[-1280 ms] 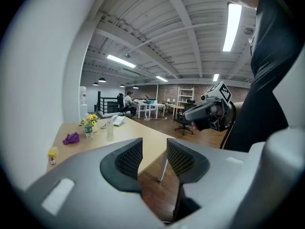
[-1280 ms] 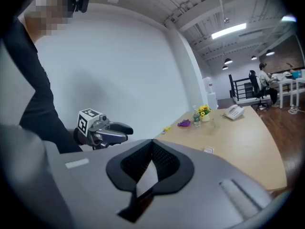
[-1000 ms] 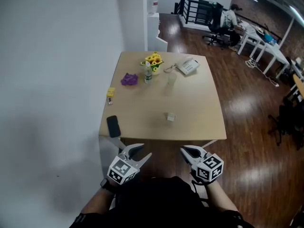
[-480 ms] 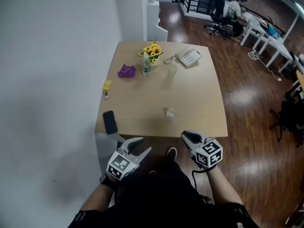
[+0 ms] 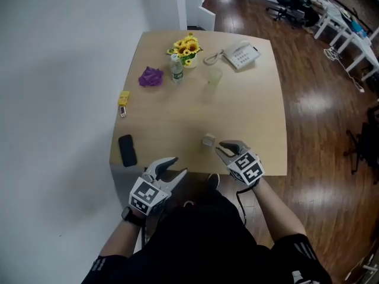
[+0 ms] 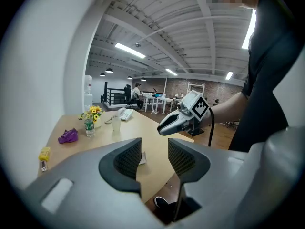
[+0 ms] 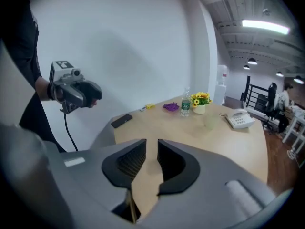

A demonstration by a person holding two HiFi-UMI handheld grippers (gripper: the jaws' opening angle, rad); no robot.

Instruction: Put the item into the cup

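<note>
The item, a small pale cube, lies on the wooden table near its front edge. A translucent cup stands upright further back, short of the telephone. My right gripper hovers over the front edge just right of the cube; its jaws are opening, with nothing between them. My left gripper hangs open below the front edge and holds nothing. In the left gripper view the cube peeks out beside one jaw, and the cup stands beyond.
A black phone lies at the front left corner, with a yellow object further along the left edge. At the back are a purple lump, a bottle, a flower pot and a desk telephone. A white wall runs along the left.
The view has closed in on the table. Both grippers have moved forward; the right one now reaches over the front edge beside the cube, its jaws wider apart.
</note>
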